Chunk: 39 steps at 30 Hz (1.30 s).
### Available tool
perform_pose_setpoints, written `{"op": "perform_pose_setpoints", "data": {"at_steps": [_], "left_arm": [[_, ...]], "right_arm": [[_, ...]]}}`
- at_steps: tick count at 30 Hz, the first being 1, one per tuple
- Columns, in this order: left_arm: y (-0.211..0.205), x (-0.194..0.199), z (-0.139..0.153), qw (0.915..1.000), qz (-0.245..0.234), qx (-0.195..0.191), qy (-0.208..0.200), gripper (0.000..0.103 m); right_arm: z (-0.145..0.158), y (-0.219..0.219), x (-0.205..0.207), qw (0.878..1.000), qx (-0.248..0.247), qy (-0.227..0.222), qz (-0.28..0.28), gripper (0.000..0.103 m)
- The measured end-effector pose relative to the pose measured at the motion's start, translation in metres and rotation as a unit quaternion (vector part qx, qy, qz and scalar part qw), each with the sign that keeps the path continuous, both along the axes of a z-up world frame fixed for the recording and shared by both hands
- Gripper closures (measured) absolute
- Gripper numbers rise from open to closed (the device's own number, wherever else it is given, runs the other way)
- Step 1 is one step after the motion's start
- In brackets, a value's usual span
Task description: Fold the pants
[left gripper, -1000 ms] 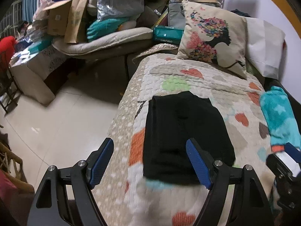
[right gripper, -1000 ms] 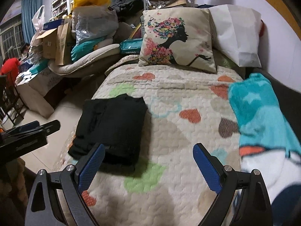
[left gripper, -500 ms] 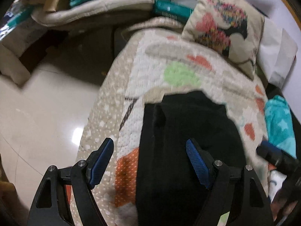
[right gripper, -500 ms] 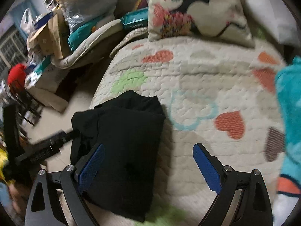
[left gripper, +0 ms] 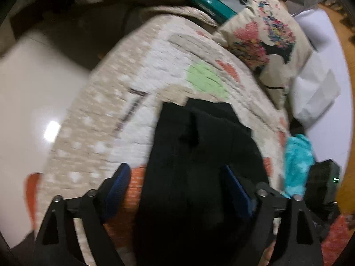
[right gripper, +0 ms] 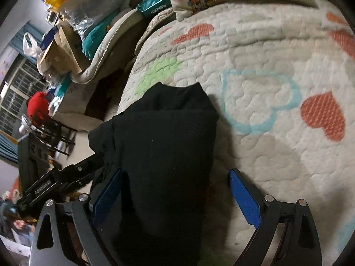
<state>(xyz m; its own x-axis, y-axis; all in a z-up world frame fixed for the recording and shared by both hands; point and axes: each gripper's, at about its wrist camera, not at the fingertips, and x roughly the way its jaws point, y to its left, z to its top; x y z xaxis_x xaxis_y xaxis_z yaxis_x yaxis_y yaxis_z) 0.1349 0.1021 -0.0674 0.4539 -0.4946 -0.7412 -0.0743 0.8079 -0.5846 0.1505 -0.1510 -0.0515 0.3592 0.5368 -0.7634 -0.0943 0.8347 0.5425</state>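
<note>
The left gripper (left gripper: pixel 177 184), black-armed with blue ribbed pads, has just been opening and stands wide, its pads either side of the folded black pants (left gripper: pixel 199 166) without pressing them. The right gripper (right gripper: pixel 175 190) is likewise spread wide over the same bundle (right gripper: pixel 164 146), gripping nothing; its left pad sits at the cloth's edge and its right pad over bare quilt.

The pants lie in the lower centre of both views, near the bed's left edge, on a cream quilted bedspread (right gripper: pixel 255 51) stitched in pebbly puffs and printed with orange, green and grey hearts and one light-blue heart outline (right gripper: pixel 259 102).

In the right wrist view the other tool's black arm at lower left carries white lettering too small to read. A teal packet (right gripper: pixel 155 6) at the top centre bears mirrored-looking white print. A cream cushion with a flower-haired silhouette (left gripper: pixel 268 42) sits at upper right of the left wrist view, a fuzzy turquoise cloth (left gripper: pixel 297 166) at right. Glossy pale floor tiles (left gripper: pixel 33 93) fill the left; cardboard boxes (right gripper: pixel 60 51) and plastic bags crowd the upper left.
</note>
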Motion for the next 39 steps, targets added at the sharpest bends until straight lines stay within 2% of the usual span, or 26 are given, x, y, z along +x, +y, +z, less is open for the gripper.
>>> {"op": "perform_pose_setpoints", "data": {"at_steps": [2, 4, 5, 6, 7, 8, 9, 11, 15, 18, 28, 39], "left_arm": [[-0.013, -0.001, 0.001, 0.9993, -0.015, 0.028, -0.019, 0.011], [-0.028, -0.003, 0.004, 0.9963, -0.036, 0.070, -0.035, 0.011], [-0.032, -0.005, 0.005, 0.9952, -0.043, 0.078, -0.039, 0.022], [-0.034, -0.006, 0.007, 0.9956, -0.050, 0.069, -0.039, 0.035], [-0.033, -0.006, 0.009, 0.9964, -0.051, 0.057, -0.036, 0.040], [-0.030, -0.005, 0.010, 0.9969, -0.053, 0.047, -0.035, 0.056], [-0.027, -0.005, 0.011, 0.9975, -0.056, 0.030, -0.032, 0.062], [-0.023, -0.006, 0.013, 0.9981, -0.052, 0.013, -0.031, 0.065], [-0.031, -0.008, 0.023, 0.9967, -0.060, 0.032, -0.044, 0.069], [-0.034, -0.005, 0.030, 0.9965, -0.060, 0.026, -0.052, 0.070], [-0.054, 0.019, 0.047, 0.9957, -0.053, 0.013, -0.075, 0.070], [-0.088, 0.050, 0.046, 0.9934, -0.064, 0.050, -0.080, 0.070]], "right_arm": [[-0.002, 0.000, 0.002, 1.000, 0.015, 0.000, -0.002, 0.009], [-0.003, 0.000, 0.004, 1.000, 0.024, 0.000, 0.000, 0.019], [-0.004, -0.001, 0.005, 0.999, 0.036, 0.005, 0.003, 0.032], [-0.005, -0.001, 0.005, 0.999, 0.044, 0.011, 0.004, 0.036], [-0.005, -0.002, 0.004, 0.999, 0.048, 0.011, 0.002, 0.039], [-0.004, -0.002, 0.004, 0.999, 0.051, 0.010, 0.004, 0.042], [-0.003, -0.001, 0.004, 0.999, 0.052, 0.008, 0.006, 0.046], [0.002, -0.001, 0.003, 0.999, 0.053, 0.005, 0.009, 0.051], [0.013, 0.007, 0.001, 0.999, 0.035, -0.012, 0.017, 0.060], [0.021, 0.007, 0.000, 0.999, 0.031, -0.025, 0.013, 0.063], [0.046, -0.015, 0.013, 0.997, 0.019, -0.068, -0.014, 0.064], [0.045, -0.036, 0.034, 0.995, -0.001, -0.083, -0.048, 0.064]]}}
